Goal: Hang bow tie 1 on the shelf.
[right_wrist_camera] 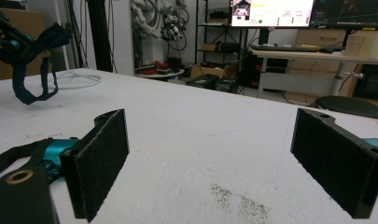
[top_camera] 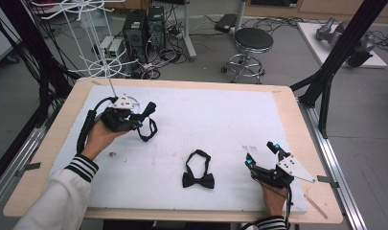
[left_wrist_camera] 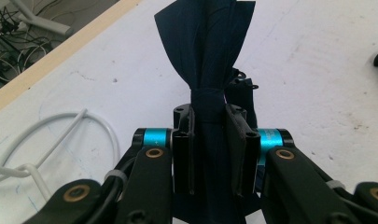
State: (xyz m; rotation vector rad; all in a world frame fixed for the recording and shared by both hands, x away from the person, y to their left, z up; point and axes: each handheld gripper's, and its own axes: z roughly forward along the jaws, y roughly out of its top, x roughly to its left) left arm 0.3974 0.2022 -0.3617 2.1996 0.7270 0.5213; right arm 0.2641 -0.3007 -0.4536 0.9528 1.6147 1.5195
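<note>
Two bow ties are in play. From the high view, the left tongs (top_camera: 142, 116) hold one bow tie (top_camera: 148, 111) lifted over the far-left part of the counter (top_camera: 220, 120), its strap (top_camera: 148, 132) hanging in a loop beneath. The second tie (top_camera: 198, 179) lies flat near the counter's front middle, strap curled behind it, apart from both tongs. The right tongs (top_camera: 262, 154) rest at the front right, spread wide with nothing between them. A white wire rack (top_camera: 93, 38) stands just past the far-left corner. My reading: the lifted tie is on its way to that rack, so the step in hand is carrying, and the next move calls for raising the strap loop over one of the wire arms without letting the tie slip.

In the left gripper view, the left tongs (left_wrist_camera: 210, 140) are clenched on the bow tie (left_wrist_camera: 205, 42) just below its centre knot, with the dark navy wings fanning upward beyond the jaws. The cloth looks soft and thin, pinched into folds. Part of the strap with a small metal clasp (left_wrist_camera: 245, 84) shows behind it. A white wire ring (left_wrist_camera: 79, 135) of the rack's foot lies on the counter at the left.

In the right gripper view, the right tongs (right_wrist_camera: 210, 158) stand released, pads far apart over bare counter. Far off at upper left, the other tongs carry the bow tie (right_wrist_camera: 56, 35) with its strap (right_wrist_camera: 30, 91) dangling just above the surface.
</note>
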